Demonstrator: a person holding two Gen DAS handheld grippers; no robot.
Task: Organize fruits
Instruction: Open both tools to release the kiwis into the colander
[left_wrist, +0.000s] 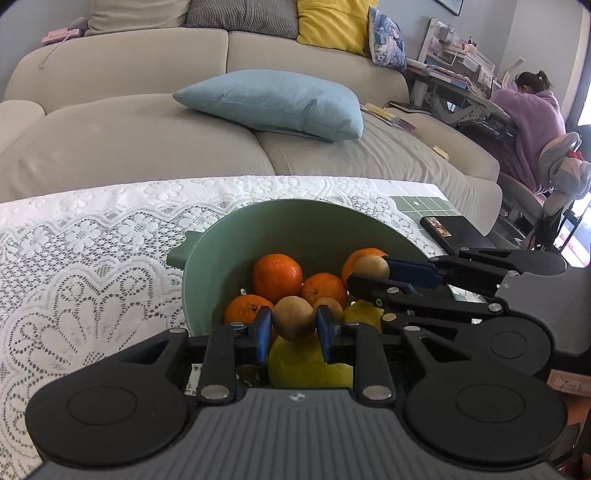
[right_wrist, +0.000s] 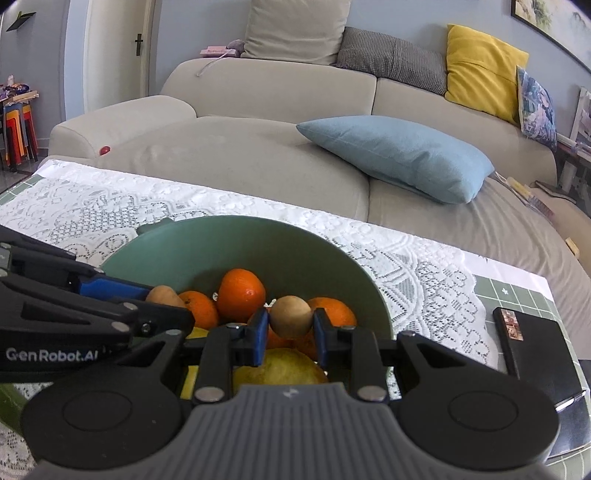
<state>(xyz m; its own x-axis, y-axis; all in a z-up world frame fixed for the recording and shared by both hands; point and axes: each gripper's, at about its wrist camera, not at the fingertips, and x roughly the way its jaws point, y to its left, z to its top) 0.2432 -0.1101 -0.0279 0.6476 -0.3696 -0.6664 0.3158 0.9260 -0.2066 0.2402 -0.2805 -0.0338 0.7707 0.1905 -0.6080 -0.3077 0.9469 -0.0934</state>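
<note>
A green bowl (left_wrist: 258, 229) on a lace tablecloth holds several oranges (left_wrist: 277, 277) and yellow lemons (left_wrist: 306, 363). My left gripper (left_wrist: 294, 325) is shut on a small brown fruit (left_wrist: 294, 319) just above the bowl's near side. My right gripper (right_wrist: 290, 322) is shut on a second small brown fruit (right_wrist: 290, 316) over the bowl (right_wrist: 221, 240). The right gripper also shows in the left wrist view (left_wrist: 369, 275), reaching in from the right with its brown fruit (left_wrist: 371, 267). The left gripper shows in the right wrist view (right_wrist: 162, 302) at the left.
A white lace tablecloth (left_wrist: 92, 240) covers the table. A black box (right_wrist: 535, 354) lies on the table right of the bowl. A beige sofa (left_wrist: 129, 129) with a blue cushion (left_wrist: 273, 103) stands behind. A person in purple (left_wrist: 532, 122) sits at a desk far right.
</note>
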